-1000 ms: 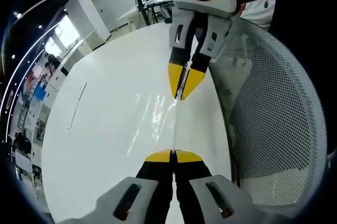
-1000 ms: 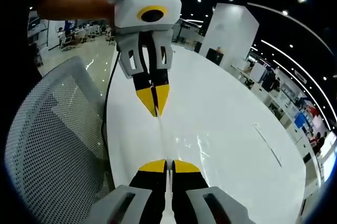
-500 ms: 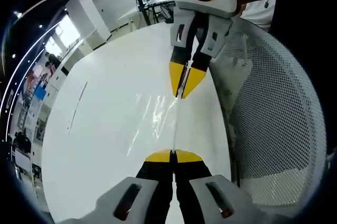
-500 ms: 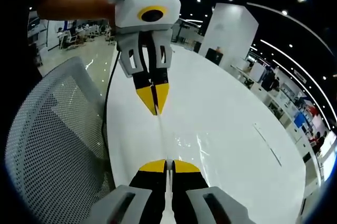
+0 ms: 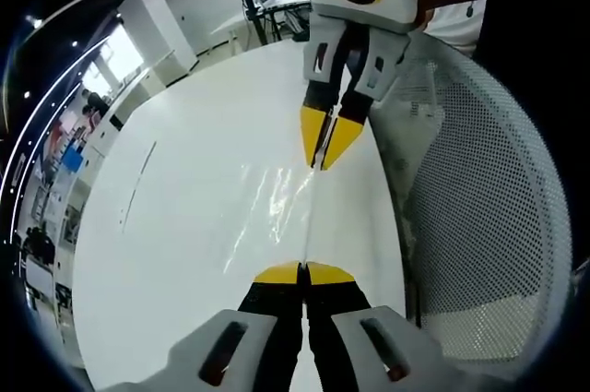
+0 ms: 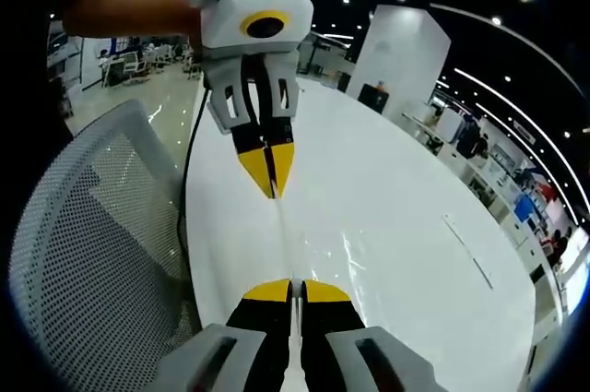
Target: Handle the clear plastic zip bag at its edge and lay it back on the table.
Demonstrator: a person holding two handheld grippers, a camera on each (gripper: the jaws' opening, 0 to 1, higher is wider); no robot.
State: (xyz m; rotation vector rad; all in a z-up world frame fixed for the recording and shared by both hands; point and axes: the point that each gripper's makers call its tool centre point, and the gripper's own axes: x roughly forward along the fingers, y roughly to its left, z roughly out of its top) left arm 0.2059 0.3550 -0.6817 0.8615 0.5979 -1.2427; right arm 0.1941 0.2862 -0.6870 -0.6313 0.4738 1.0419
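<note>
Item: bag point(image 5: 277, 212), clear plastic, seen mostly as glare streaks. It is stretched over the white table point(image 5: 175, 226), near the table's edge on the chair side. I cannot tell whether its body touches the surface or hangs just above it.

Left gripper point(image 5: 302, 274): jaws closed flat on the near end of the bag's edge. In the right gripper view it comes in from the top, yellow tips point(image 6: 267, 171) pinched together on the far end of the same strip.

Right gripper point(image 6: 291, 291): jaws likewise pressed together on the bag's edge; in the left gripper view point(image 5: 328, 143) it faces mine, tips down on the strip.

Key relation: the held edge point(image 5: 309, 217) runs as a thin taut line straight from one gripper to the other, so the bag's long axis lies along the line between my two grippers. The rest of the bag spreads away from that line toward the table's middle, opposite the mesh chair point(image 5: 479, 207). Neither gripper is nearer; each has one end.

Judgement: laying it down calls for lowering both ends together, level, then letting go. If one end drops first the film may fold on itself.
</note>
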